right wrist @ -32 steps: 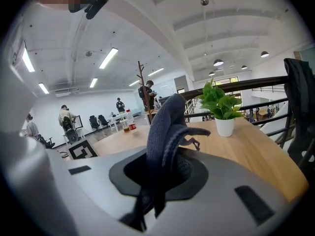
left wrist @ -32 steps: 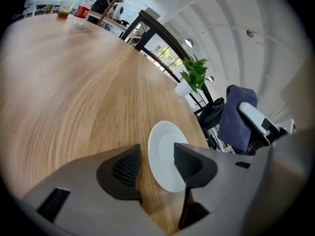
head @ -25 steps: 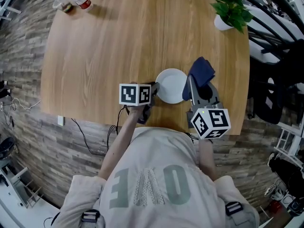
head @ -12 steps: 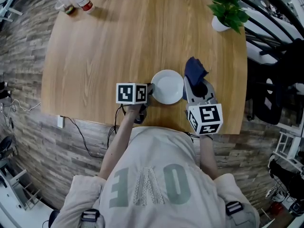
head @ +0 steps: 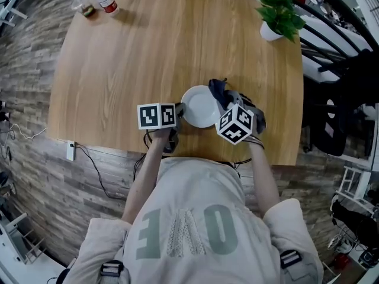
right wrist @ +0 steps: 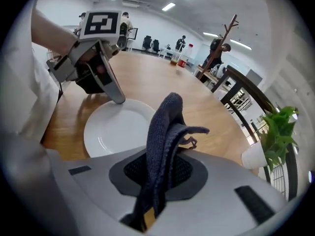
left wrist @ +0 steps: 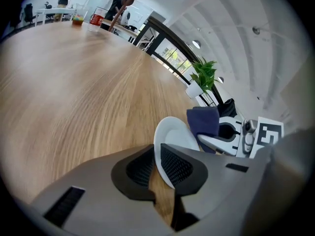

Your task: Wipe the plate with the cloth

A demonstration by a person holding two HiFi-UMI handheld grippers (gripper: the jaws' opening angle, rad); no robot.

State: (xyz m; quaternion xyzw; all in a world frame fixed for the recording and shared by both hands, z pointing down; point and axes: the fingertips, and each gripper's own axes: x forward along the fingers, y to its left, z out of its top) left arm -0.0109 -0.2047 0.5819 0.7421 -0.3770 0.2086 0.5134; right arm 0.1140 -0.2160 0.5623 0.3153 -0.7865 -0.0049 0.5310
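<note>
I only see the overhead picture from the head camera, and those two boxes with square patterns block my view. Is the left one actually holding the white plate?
Observer: Yes. The left gripper view shows the left gripper clamped on the rim of the plate.
Operator: And the dark lump on the right?
Observer: That is a dark blue cloth, pinched in the right gripper and standing up past its jaws.
Operator: Is the plate dirty?
Observer: In the right gripper view its face looks plain white, with nothing on it.
</note>
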